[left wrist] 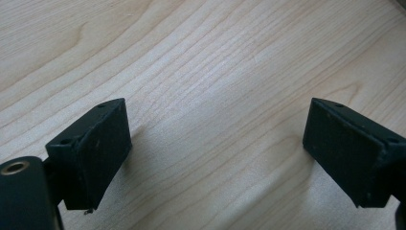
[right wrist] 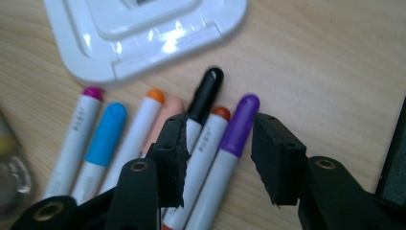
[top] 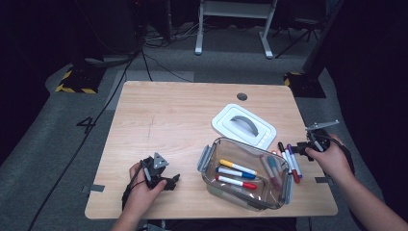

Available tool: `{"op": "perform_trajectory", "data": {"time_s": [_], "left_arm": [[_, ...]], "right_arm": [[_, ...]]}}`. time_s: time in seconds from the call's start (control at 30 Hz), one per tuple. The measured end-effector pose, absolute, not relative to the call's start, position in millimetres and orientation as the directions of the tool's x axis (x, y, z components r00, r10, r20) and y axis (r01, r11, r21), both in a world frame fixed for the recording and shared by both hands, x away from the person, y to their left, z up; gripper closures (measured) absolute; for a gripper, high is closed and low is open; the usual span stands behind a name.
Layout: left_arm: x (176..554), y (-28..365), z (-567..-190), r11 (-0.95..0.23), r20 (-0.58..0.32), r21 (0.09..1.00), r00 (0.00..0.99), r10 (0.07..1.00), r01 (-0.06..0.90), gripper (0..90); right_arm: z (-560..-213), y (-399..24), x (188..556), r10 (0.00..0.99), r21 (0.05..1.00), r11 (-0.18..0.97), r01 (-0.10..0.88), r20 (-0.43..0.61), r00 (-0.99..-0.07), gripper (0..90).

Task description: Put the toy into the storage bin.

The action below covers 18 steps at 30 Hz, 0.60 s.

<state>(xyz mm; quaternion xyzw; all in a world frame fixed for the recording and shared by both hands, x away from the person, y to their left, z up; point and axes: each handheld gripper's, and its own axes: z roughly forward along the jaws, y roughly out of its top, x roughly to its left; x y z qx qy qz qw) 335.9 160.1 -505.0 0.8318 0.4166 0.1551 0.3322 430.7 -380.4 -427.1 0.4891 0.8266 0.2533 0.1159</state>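
A clear plastic container [top: 211, 166] stands near the table's front and holds yellow-, blue- and red-capped markers [top: 236, 174]. Its white lid [top: 244, 126] with a grey handle lies behind it. Just right of the container lie a black-capped marker [right wrist: 208, 88], a red-capped marker [right wrist: 221, 114] and a purple-capped marker [right wrist: 242, 120]. My right gripper [right wrist: 220, 139] [top: 297, 149] is open low over them, its jaws astride the red and purple ones without pressing. My left gripper [left wrist: 218, 153] [top: 172, 181] rests open over bare wood at the front left.
More markers with magenta, blue and orange caps [right wrist: 106, 134] lie left of my right jaws, beside the container's edge. The wooden table [top: 163, 115] has a cable hole [top: 242, 96] at the back. Its right edge is close behind my right hand.
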Motion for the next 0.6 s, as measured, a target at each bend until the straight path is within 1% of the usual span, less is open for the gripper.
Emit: {"op": "perform_trajectory", "data": {"time_s": [0.03, 0.07, 0.1, 0.13, 0.17, 0.2, 0.3, 0.4, 0.5, 0.53, 0.6], "left_arm": [[335.9, 160.2, -504.9, -0.433, -0.018, 0.682, 0.605, 0.796, 0.59, 9.9], [335.9, 160.1, -505.0, -0.432, -0.018, 0.682, 0.605, 0.796, 0.59, 9.9], [335.9, 160.2, -504.9, -0.433, -0.017, 0.682, 0.605, 0.796, 0.59, 9.9], [335.8, 160.2, -504.9, -0.433, -0.017, 0.682, 0.605, 0.796, 0.59, 9.8], [335.8, 160.2, -504.9, -0.433, -0.017, 0.682, 0.605, 0.796, 0.59, 9.8], [335.8, 160.2, -504.9, -0.433, -0.017, 0.682, 0.605, 0.796, 0.59, 9.8], [335.9, 160.2, -504.9, -0.433, -0.017, 0.682, 0.605, 0.796, 0.59, 9.8], [335.8, 160.1, -505.0, -0.431, -0.018, 0.683, 0.604, 0.797, 0.59, 9.8], [335.8, 160.1, -504.9, -0.432, -0.018, 0.682, 0.604, 0.797, 0.59, 9.8], [335.8, 160.2, -504.9, -0.433, -0.018, 0.682, 0.605, 0.796, 0.59, 9.8], [335.9, 160.1, -504.9, -0.432, -0.018, 0.682, 0.605, 0.796, 0.59, 9.8]], "right_arm": [[-427.1, -380.4, 430.7, 0.867, 0.532, 0.393, 0.75, 0.056, -0.495, 57.3], [-439.9, -386.0, 429.0, 0.875, 0.511, 0.389, 0.767, 0.056, -0.481, 57.8], [-439.9, -386.0, 429.0, 0.875, 0.511, 0.389, 0.767, 0.056, -0.481, 57.8], [-450.0, -390.5, 427.2, 0.882, 0.497, 0.376, 0.782, 0.067, -0.467, 58.0], [-450.0, -390.5, 427.2, 0.882, 0.497, 0.376, 0.782, 0.067, -0.467, 58.0], [-457.2, -394.5, 426.1, 0.887, 0.488, 0.366, 0.792, 0.073, -0.455, 58.9], [-463.4, -398.4, 425.8, 0.891, 0.484, 0.355, 0.8, 0.084, -0.447, 58.9], [-469.5, -401.3, 424.9, 0.892, 0.473, 0.362, 0.803, 0.075, -0.446, 62.0], [-470.9, -404.6, 423.7, 0.897, 0.47, 0.371, 0.801, 0.042, -0.44, 70.7], [-470.5, -406.4, 422.8, 0.896, 0.463, 0.389, 0.796, 0.011, -0.444, 75.6], [-470.4, -407.1, 422.3, 0.896, 0.463, 0.391, 0.796, 0.006, -0.444, 76.4]]}}
